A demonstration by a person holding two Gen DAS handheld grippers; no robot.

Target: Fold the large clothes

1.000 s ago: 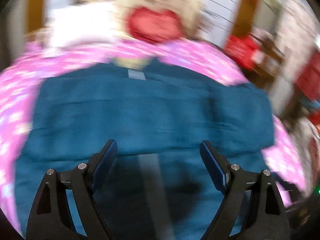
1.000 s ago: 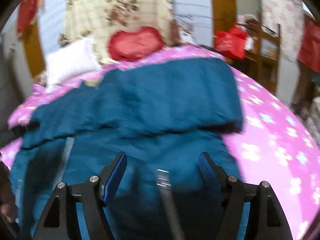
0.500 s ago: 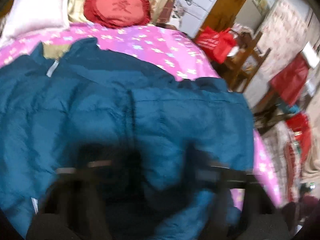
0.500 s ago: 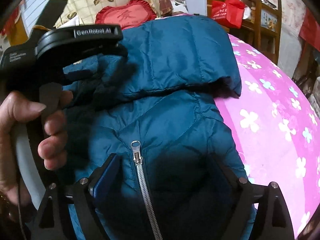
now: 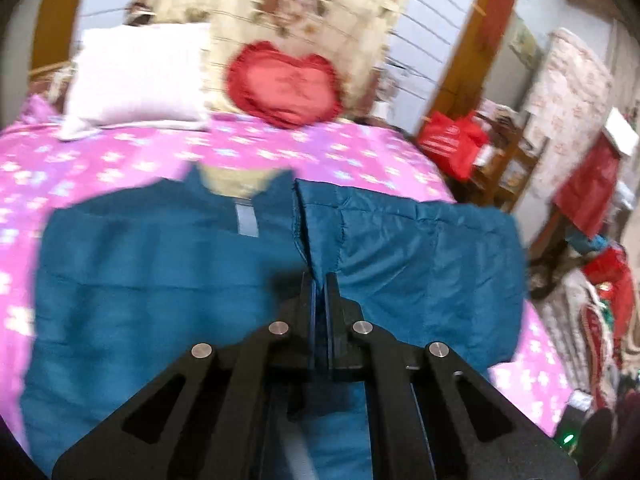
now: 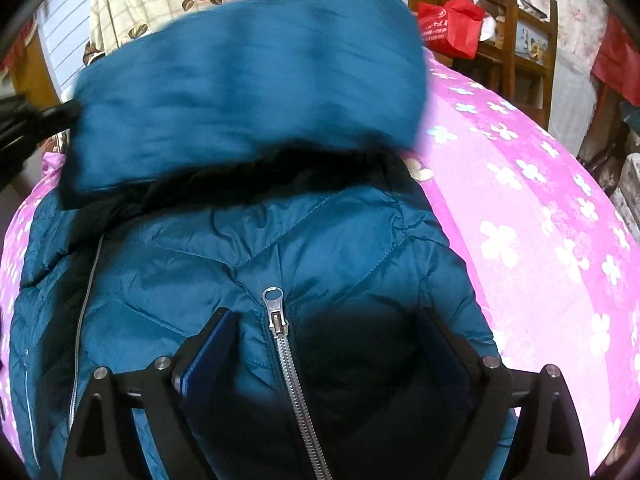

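A teal quilted jacket (image 5: 160,280) lies spread on a pink flowered bedspread (image 5: 120,156). My left gripper (image 5: 319,284) is shut on the edge of a jacket sleeve (image 5: 420,264) and holds it lifted over the body. In the right wrist view the lifted sleeve (image 6: 248,80) hangs across the upper frame, over the jacket (image 6: 320,248). My right gripper (image 6: 328,344) is open, its fingers resting on the jacket on either side of the silver front zipper (image 6: 280,332).
A white pillow (image 5: 136,76) and a red heart cushion (image 5: 284,84) lie at the bed's head. A red bag (image 5: 452,144) sits on wooden furniture to the right, also in the right wrist view (image 6: 452,28). Bare bedspread (image 6: 540,220) lies right of the jacket.
My left gripper has gone from open to shut on the sleeve edge and has lifted the sleeve up. My right gripper has come down onto the jacket front at the zipper.
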